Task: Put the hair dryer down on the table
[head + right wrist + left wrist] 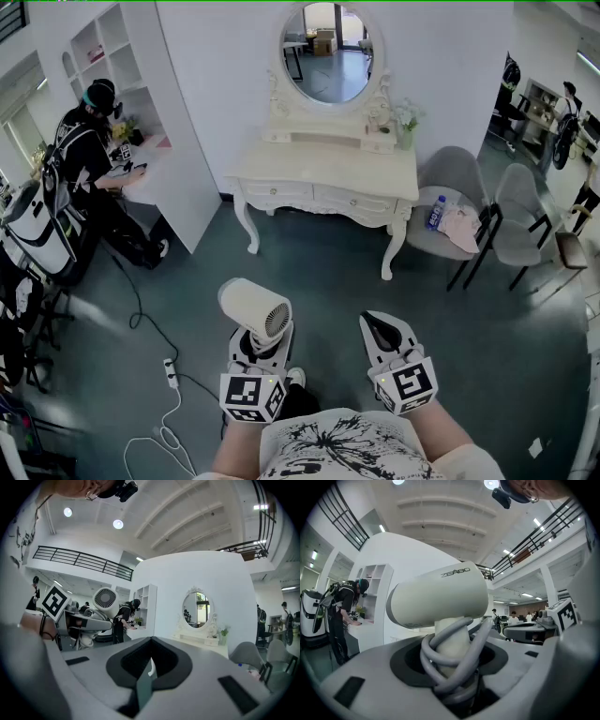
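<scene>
A cream hair dryer (255, 307) stands upright in my left gripper (258, 342), low in the head view, above the floor and well short of the white dressing table (323, 173). The left gripper view shows the hair dryer (440, 597) with its grey cord wound round the handle. My left gripper (450, 667) is shut on that handle and cord. To its right, my right gripper (382, 330) is level with it and holds nothing. In the right gripper view my right gripper (149, 667) has its jaws together, and the hair dryer (104, 598) shows at the left.
An oval mirror (328, 52) and small items stand at the back of the dressing table. Two grey chairs (450, 187) stand to its right, with a bottle (436, 212) and cloth on one. A person (89, 141) leans at a white shelf desk on the left. A power strip (171, 373) and cables lie on the floor.
</scene>
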A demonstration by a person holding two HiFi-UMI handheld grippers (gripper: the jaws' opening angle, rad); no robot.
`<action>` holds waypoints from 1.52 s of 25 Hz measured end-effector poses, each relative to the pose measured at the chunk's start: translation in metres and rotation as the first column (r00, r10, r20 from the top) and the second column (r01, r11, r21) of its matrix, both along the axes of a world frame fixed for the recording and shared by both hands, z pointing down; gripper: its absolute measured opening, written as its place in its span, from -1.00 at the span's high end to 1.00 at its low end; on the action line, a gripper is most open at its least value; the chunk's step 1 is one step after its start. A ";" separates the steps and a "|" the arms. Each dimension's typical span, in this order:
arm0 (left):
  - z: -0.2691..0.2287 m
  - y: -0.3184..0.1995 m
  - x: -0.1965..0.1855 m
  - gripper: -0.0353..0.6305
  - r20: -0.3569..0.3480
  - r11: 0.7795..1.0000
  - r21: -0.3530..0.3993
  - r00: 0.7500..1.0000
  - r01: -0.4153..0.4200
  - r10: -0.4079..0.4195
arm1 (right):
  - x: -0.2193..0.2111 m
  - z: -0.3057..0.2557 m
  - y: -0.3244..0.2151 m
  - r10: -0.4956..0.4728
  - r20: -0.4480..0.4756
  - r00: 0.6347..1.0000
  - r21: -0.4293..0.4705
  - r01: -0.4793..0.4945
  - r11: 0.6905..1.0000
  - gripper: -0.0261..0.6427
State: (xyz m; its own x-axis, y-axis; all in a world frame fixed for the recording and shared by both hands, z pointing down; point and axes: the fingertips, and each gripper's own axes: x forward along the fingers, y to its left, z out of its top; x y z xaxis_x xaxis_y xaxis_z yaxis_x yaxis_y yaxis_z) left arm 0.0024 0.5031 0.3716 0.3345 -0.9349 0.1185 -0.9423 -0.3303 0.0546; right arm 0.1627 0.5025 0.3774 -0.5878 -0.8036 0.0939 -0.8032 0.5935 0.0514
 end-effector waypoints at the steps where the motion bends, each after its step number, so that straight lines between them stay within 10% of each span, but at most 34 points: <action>1: 0.000 -0.001 0.000 0.16 -0.001 1.000 0.004 1.000 0.004 -0.004 | -0.001 0.001 -0.001 -0.006 -0.004 1.000 0.002 0.006 1.000 0.87; 19: 0.017 -0.023 -0.011 0.16 -0.023 1.000 -0.020 1.000 0.014 -0.015 | -0.013 0.019 -0.027 -0.018 0.028 0.999 -0.045 0.019 0.999 0.87; 38: 0.024 -0.192 -0.179 0.16 -0.049 0.999 -0.046 0.999 0.017 -0.020 | -0.169 0.021 -0.198 0.007 0.017 1.000 -0.073 -0.006 0.997 0.87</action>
